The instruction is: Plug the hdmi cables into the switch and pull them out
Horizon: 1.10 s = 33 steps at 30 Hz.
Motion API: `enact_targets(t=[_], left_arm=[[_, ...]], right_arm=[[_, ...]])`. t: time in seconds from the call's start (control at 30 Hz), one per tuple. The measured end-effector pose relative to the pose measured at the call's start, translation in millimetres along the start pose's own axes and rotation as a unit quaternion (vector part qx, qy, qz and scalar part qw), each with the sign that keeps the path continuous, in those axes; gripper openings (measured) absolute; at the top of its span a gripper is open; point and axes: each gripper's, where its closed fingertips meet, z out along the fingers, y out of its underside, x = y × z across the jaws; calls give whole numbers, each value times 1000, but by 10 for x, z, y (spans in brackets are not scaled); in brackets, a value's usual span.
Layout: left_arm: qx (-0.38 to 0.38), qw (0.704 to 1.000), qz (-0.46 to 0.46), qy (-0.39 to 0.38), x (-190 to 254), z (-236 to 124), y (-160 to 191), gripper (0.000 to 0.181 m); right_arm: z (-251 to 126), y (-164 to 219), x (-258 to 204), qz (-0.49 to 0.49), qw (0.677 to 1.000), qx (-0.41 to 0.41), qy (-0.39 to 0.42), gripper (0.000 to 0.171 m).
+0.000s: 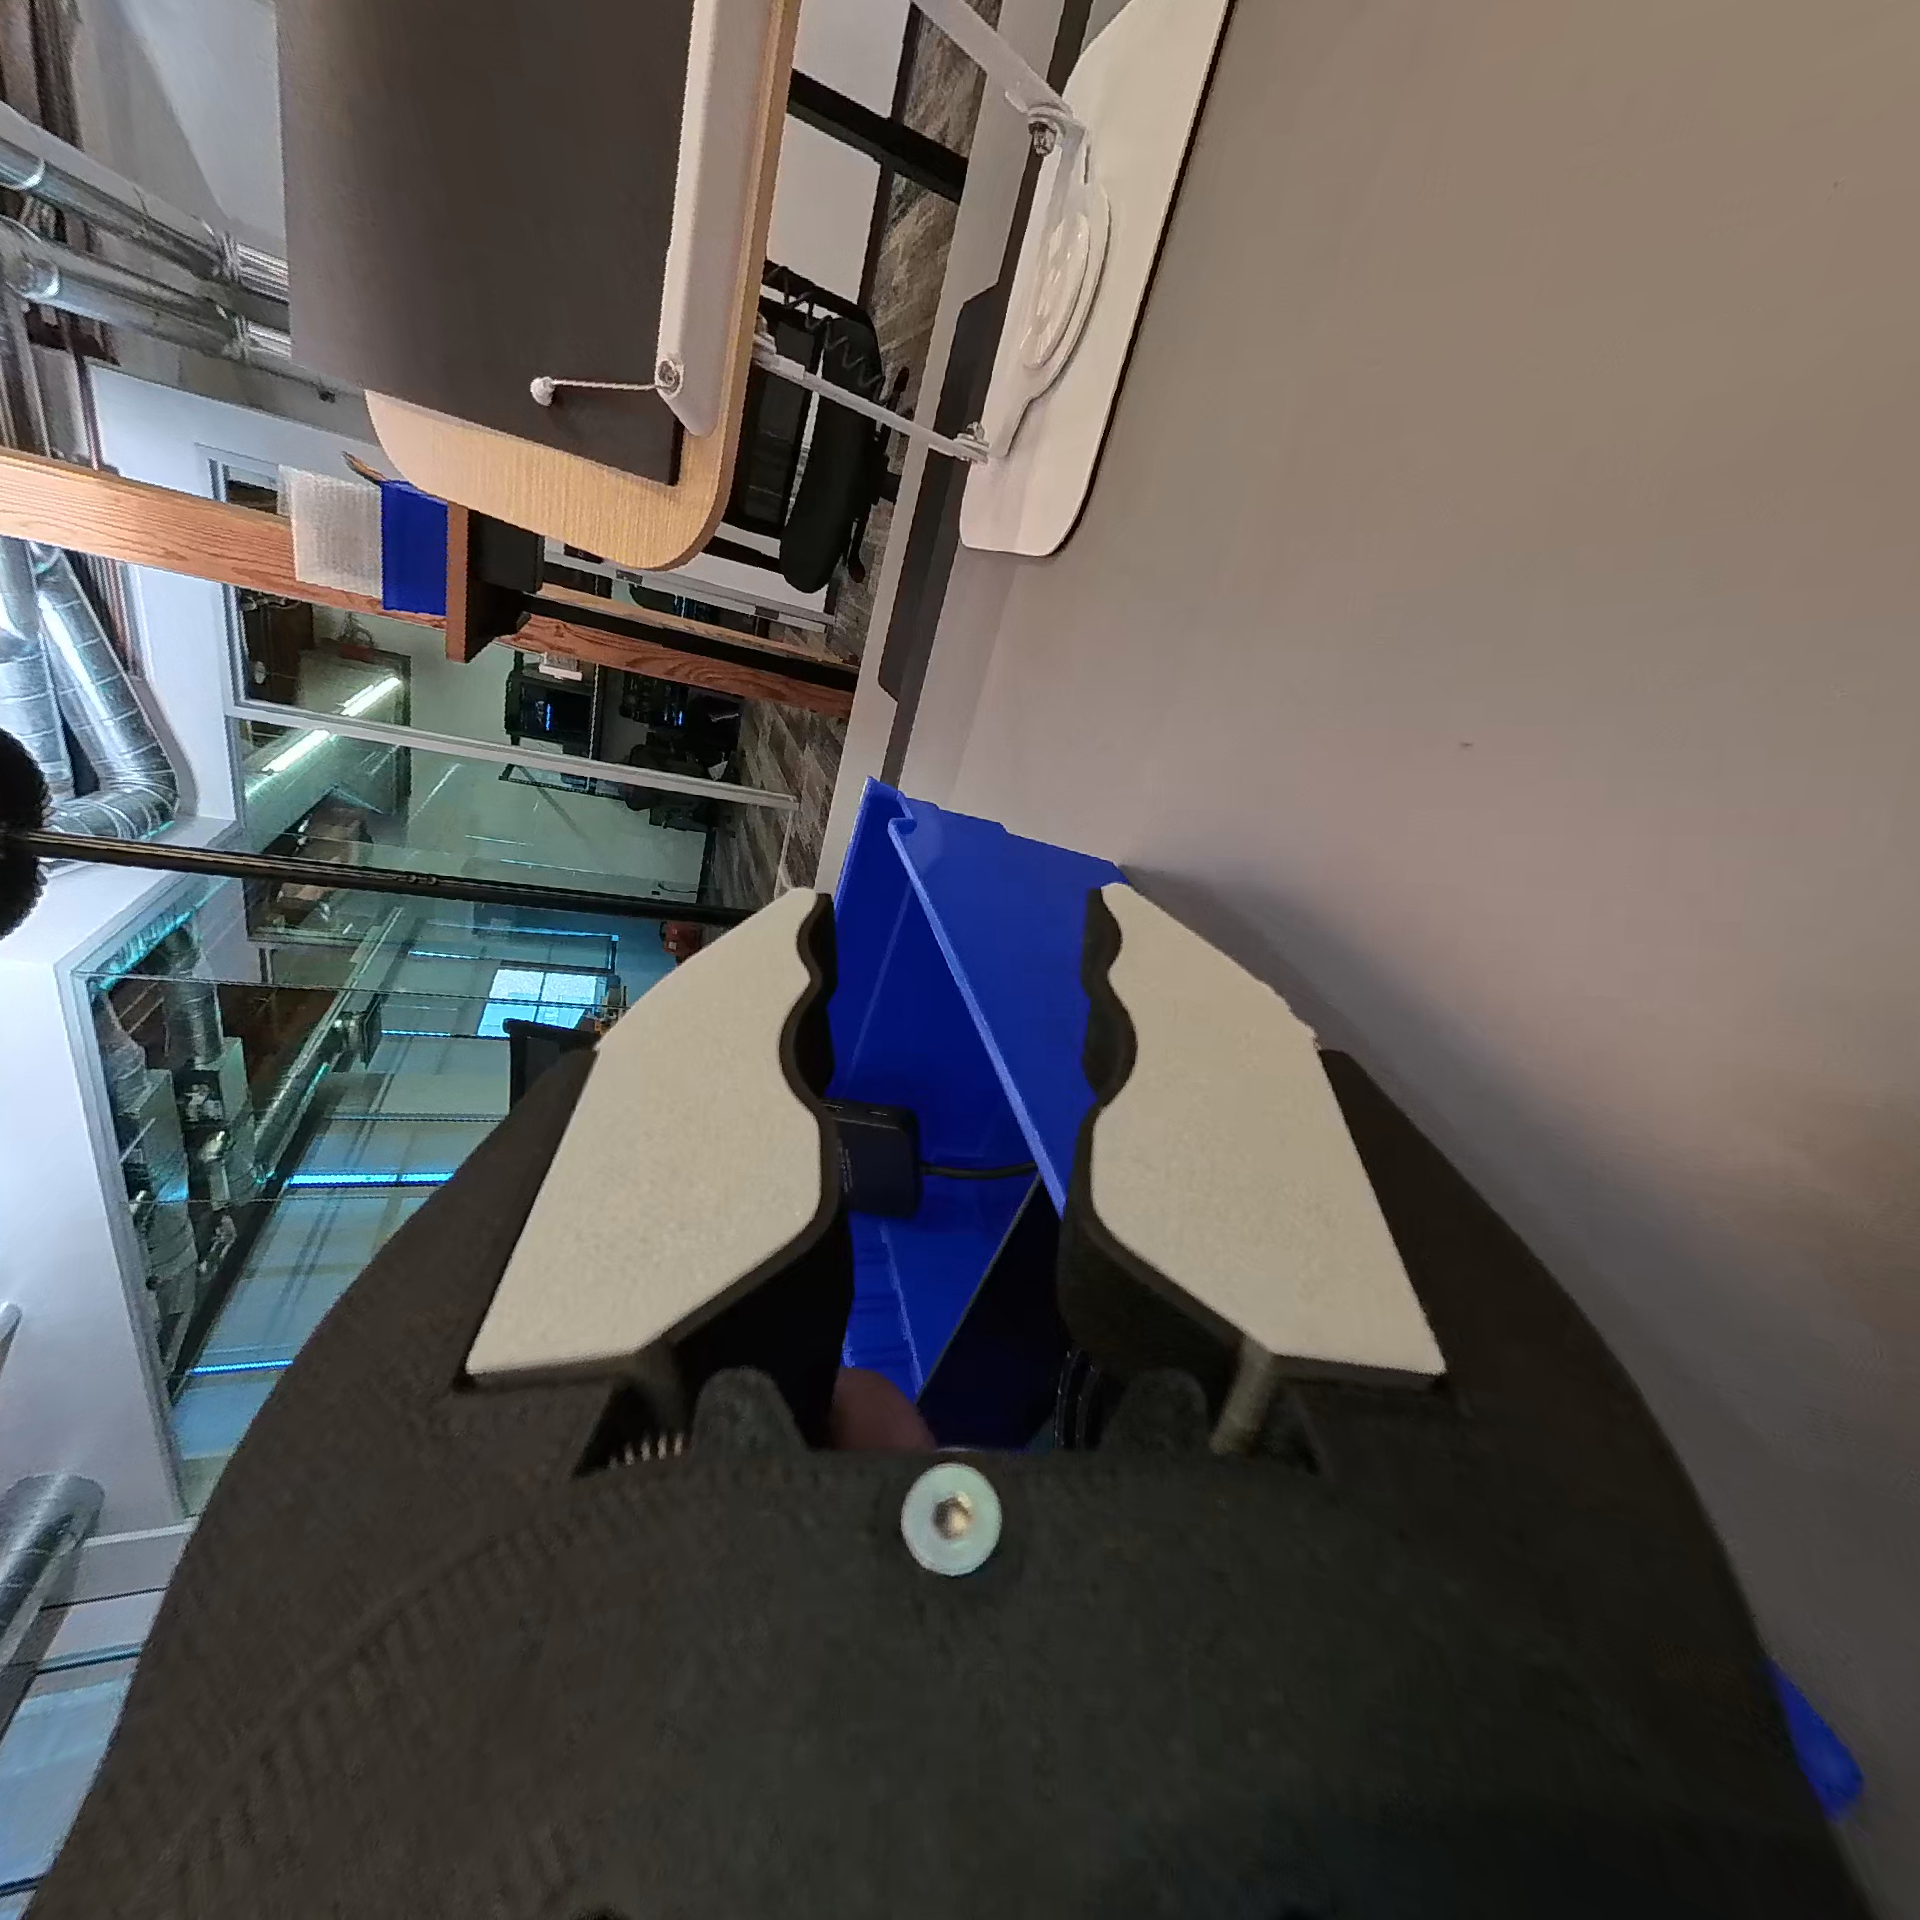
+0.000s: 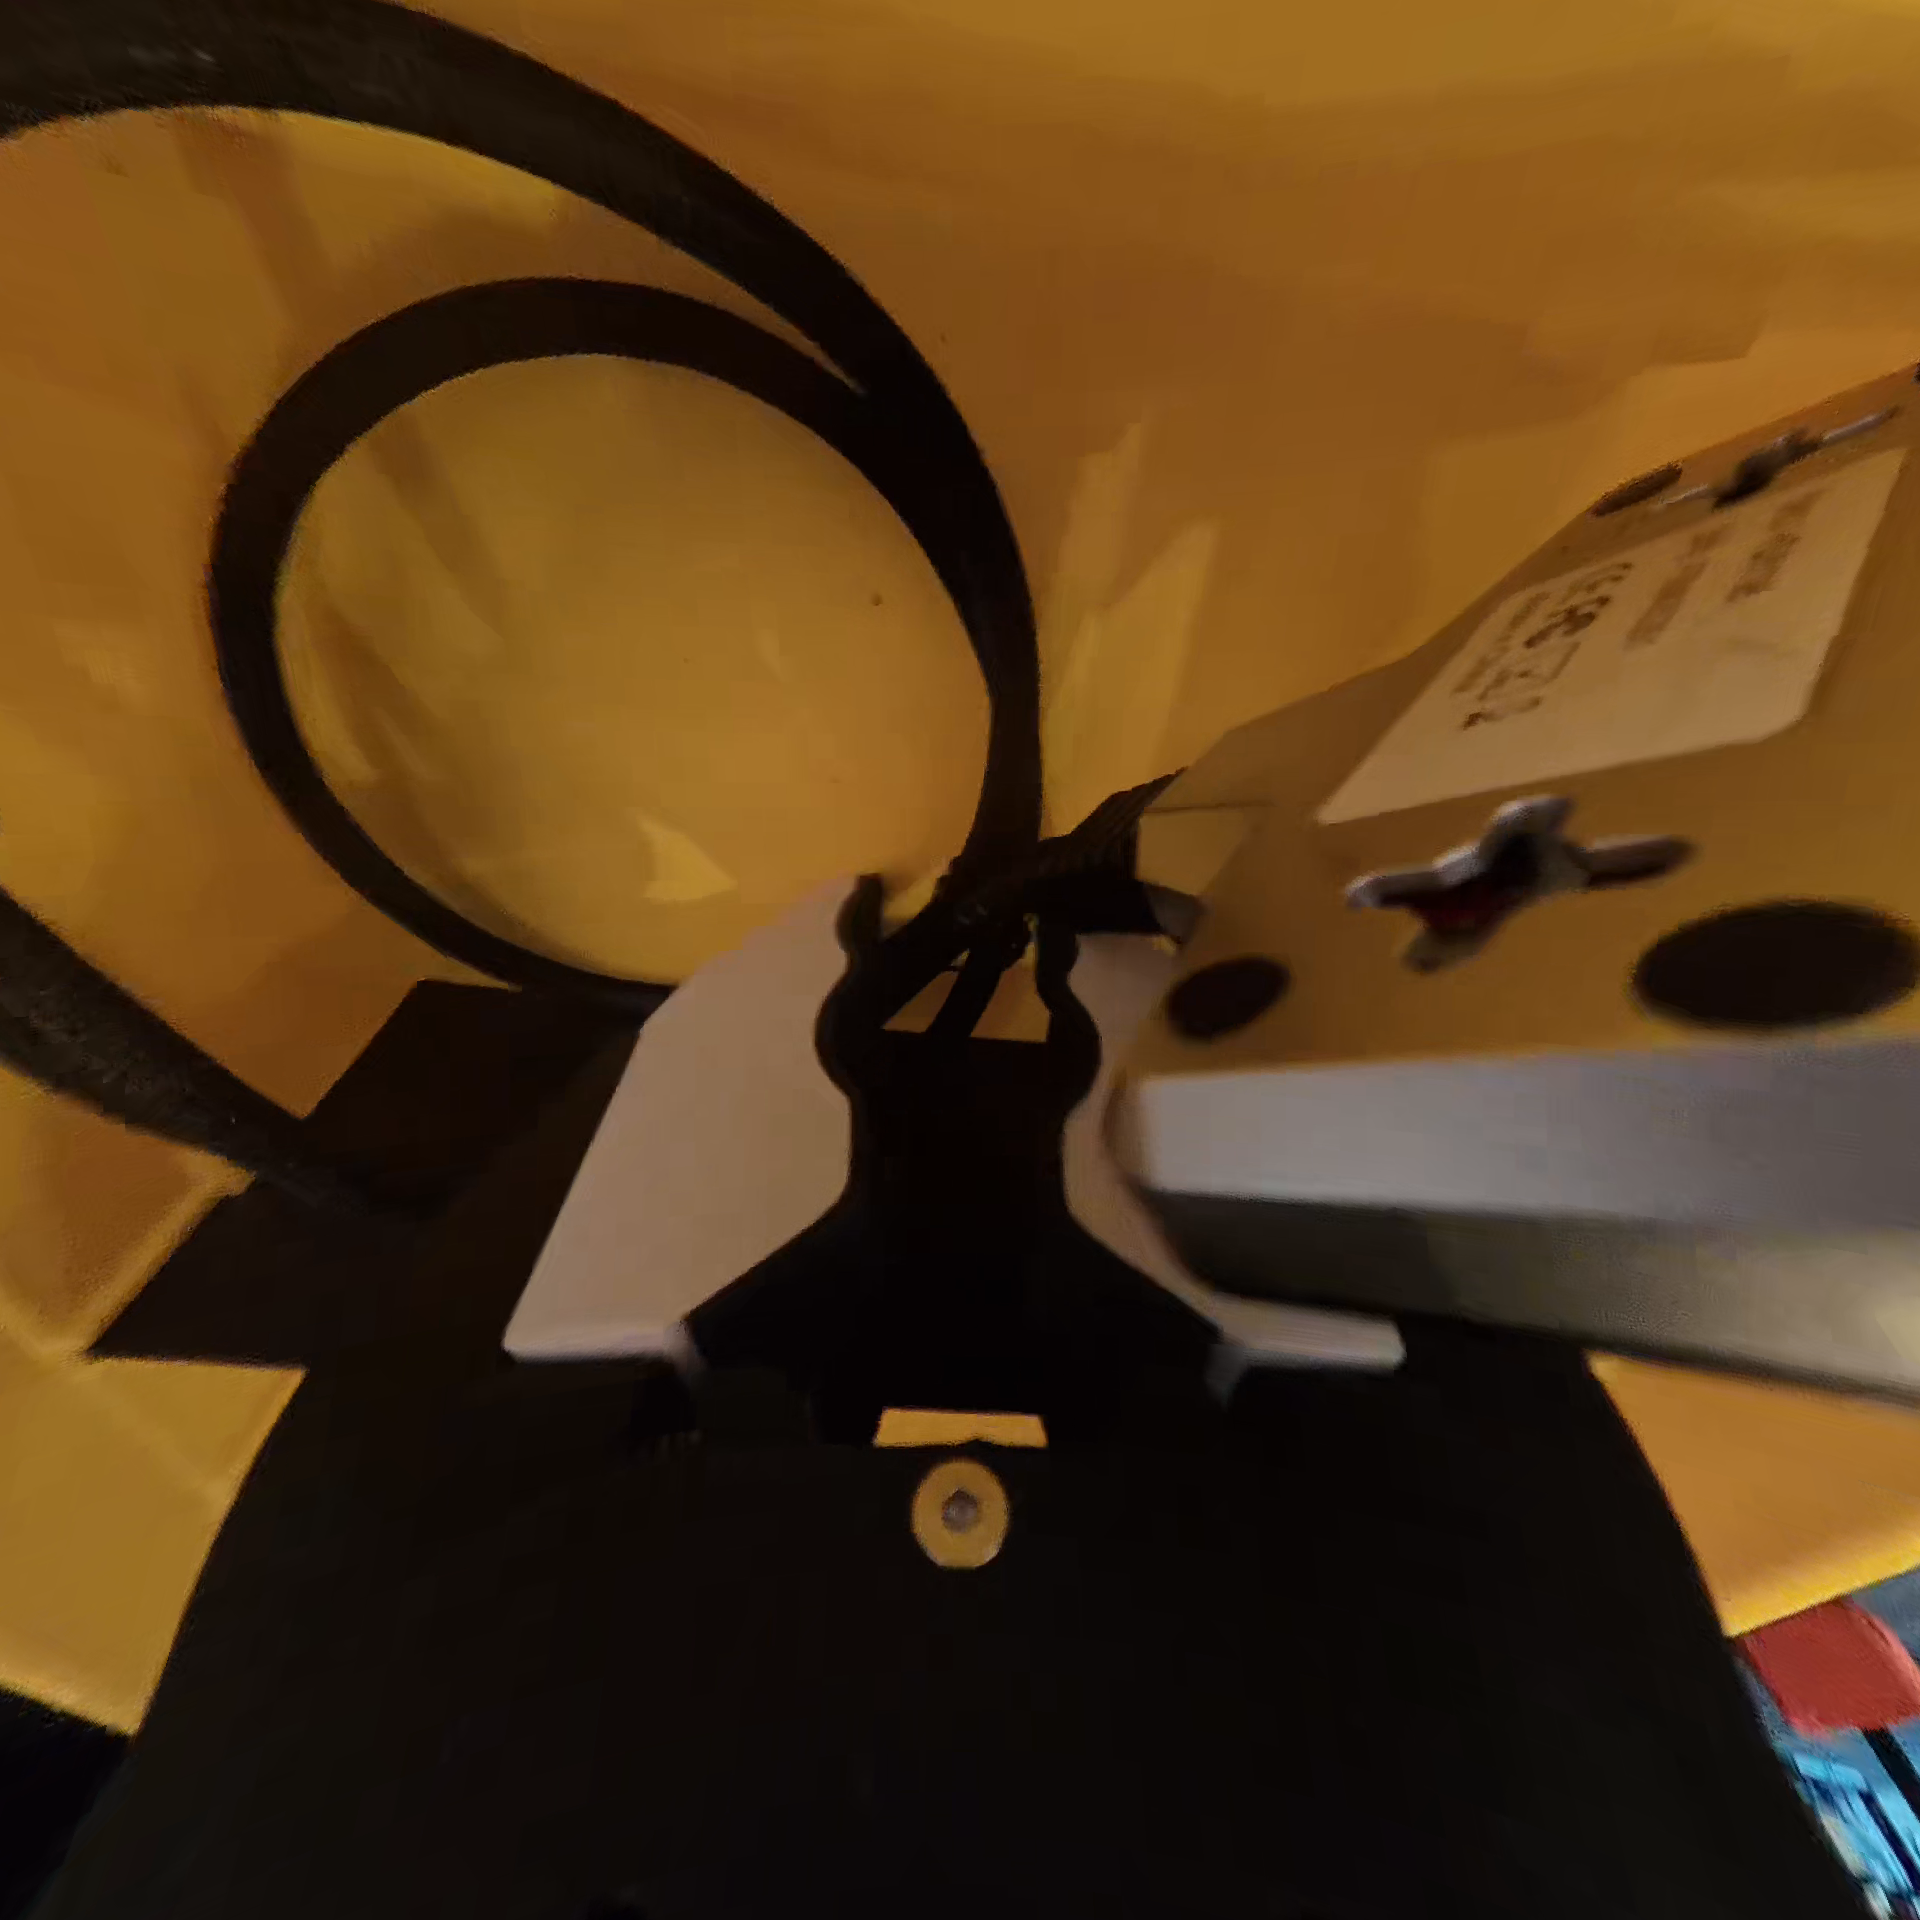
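In the right wrist view my right gripper (image 2: pixel 961 920) is shut on the black plug (image 2: pixel 1081 862) of a braided black HDMI cable (image 2: pixel 249 644), which loops to the left over a yellow surface (image 2: pixel 1351 208). The plug's tip reaches the near edge of the metal switch box (image 2: pixel 1558 935), which lies tilted at the right, showing a face with round black feet and a white sticker. The blur hides whether the plug sits in a port. In the left wrist view my left gripper (image 1: pixel 961 925) is open and empty, above a small black device with a thin cable (image 1: pixel 878 1153).
The small black device lies in a blue bin (image 1: pixel 997 935) with a divider, standing on a grey table (image 1: pixel 1507 727). The left view is rolled sideways, with office furniture and glass walls beyond. The yellow surface fills most of the right view. The grippers' ends are close to 50 centimeters from one another.
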Motion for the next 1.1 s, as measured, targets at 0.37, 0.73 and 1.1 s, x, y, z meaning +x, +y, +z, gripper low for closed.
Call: enact_targets(t=[0.37,0.73,1.1], left_arm=[[-2,1000,1,-1,-10,-10,2,46],[8,1000,-3,-11,-74,-38,-39,45],[10,1000,-7,-21,-147,-25,5,43]], right_arm=[[-672,105,-107,12,985,132,-106,66],[-1148,-871,878,163,916,338,-142,67],[-1263,-1167,897,-10,887,461,28,10]])
